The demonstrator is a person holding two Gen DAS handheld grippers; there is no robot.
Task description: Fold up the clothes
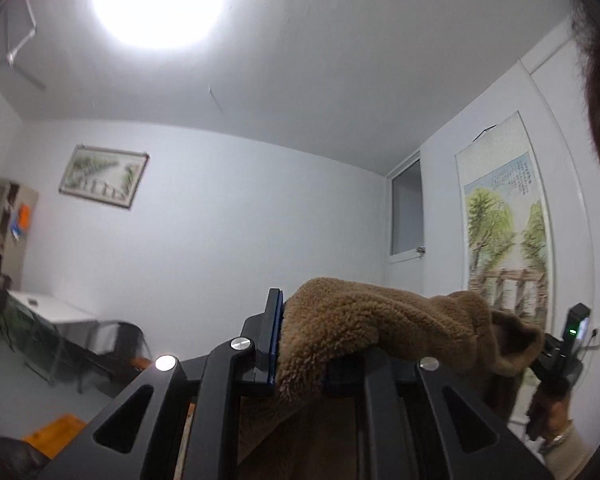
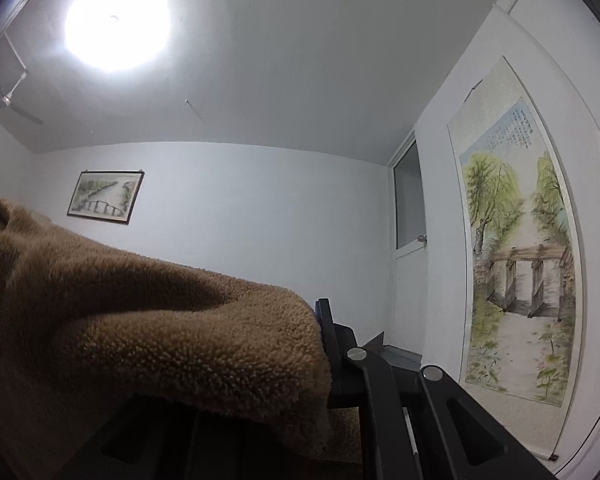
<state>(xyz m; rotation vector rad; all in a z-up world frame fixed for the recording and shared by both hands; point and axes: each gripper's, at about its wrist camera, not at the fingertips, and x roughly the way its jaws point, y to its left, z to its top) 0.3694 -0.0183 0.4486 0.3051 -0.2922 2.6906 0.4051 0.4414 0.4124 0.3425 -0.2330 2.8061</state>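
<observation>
Both the left gripper [image 1: 300,344] and the right gripper [image 2: 320,344] stand clamped on the brown fleece garment [image 1: 352,320], lifted and spread between them, the right one at three o'clock of the left, so next I judge they must lay it flat for folding.

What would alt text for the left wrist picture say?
A brown fleece garment is clamped in the left hand-held gripper and stretches right to the right hand-held gripper, raised before white walls, a scroll painting and a bright ceiling lamp.

Garment [image 1: 364,320] between left claw [image 1: 296,344] and right claw [image 1: 556,356].
</observation>
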